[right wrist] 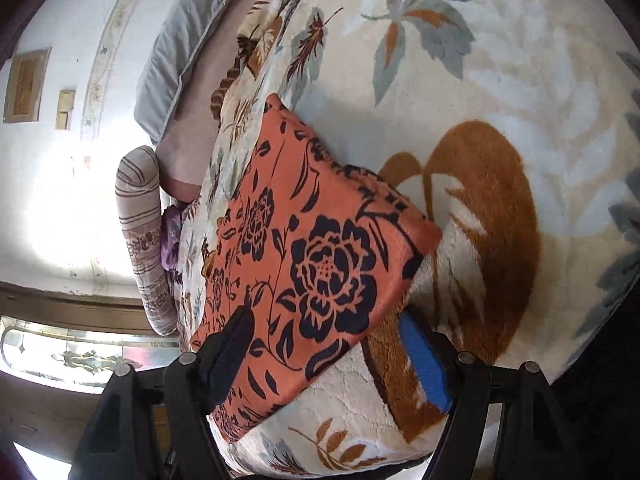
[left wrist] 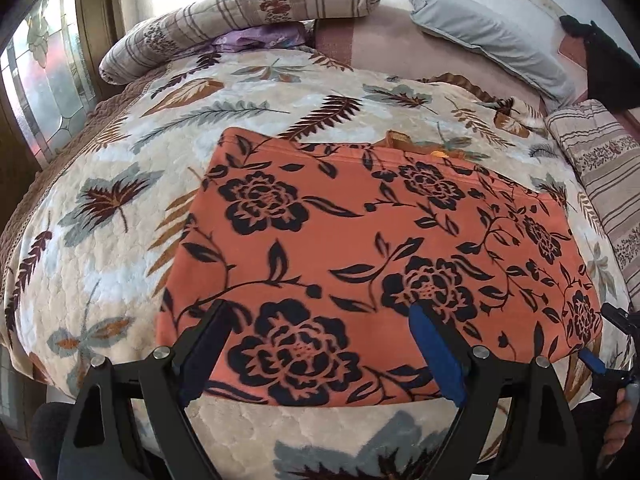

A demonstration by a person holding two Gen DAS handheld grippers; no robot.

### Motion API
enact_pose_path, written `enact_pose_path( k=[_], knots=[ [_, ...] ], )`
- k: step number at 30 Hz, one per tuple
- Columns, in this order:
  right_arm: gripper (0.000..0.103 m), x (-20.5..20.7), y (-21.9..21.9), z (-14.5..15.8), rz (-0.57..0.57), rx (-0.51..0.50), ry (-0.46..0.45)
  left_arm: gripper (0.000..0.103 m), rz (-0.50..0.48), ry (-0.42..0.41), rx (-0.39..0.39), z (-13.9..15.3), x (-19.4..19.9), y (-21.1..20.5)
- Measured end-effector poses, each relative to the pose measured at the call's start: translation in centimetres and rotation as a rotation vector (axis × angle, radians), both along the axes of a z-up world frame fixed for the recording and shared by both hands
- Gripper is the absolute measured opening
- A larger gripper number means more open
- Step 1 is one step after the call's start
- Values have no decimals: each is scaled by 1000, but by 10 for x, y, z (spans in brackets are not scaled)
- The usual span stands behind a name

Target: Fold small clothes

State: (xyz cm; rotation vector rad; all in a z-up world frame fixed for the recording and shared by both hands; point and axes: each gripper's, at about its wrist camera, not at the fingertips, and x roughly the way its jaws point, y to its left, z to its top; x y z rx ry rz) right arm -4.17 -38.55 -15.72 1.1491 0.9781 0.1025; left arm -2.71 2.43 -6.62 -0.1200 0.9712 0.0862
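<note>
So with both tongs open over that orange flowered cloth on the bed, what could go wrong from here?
1. The orange cloth lies on a plush blanket; either tongs could pinch the pile along with the cloth.
2. The right tongs straddle a corner, so a shallow bite might slip off or catch one layer only.
3. The left tongs sit mid-edge, which could make the fold skew.
</note>
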Motion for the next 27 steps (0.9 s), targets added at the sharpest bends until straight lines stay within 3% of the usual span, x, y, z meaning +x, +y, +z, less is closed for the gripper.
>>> enact_pose_path(
  k=[8,13,17,27],
  knots=[
    [79,15,-4,0,-41,40,-27,90,-34,73,58,-38,32,-42],
    [77,21,5,23,-39,-50,-103,90,-35,56,61,-40,32,-41],
    [79,24,12,5,-17,-45,-44,90,-39,54,63,-41,33,-41],
    [77,33,13,10,-20,-76,-61,92,-44,47,61,-43,34,-40]
  ],
)
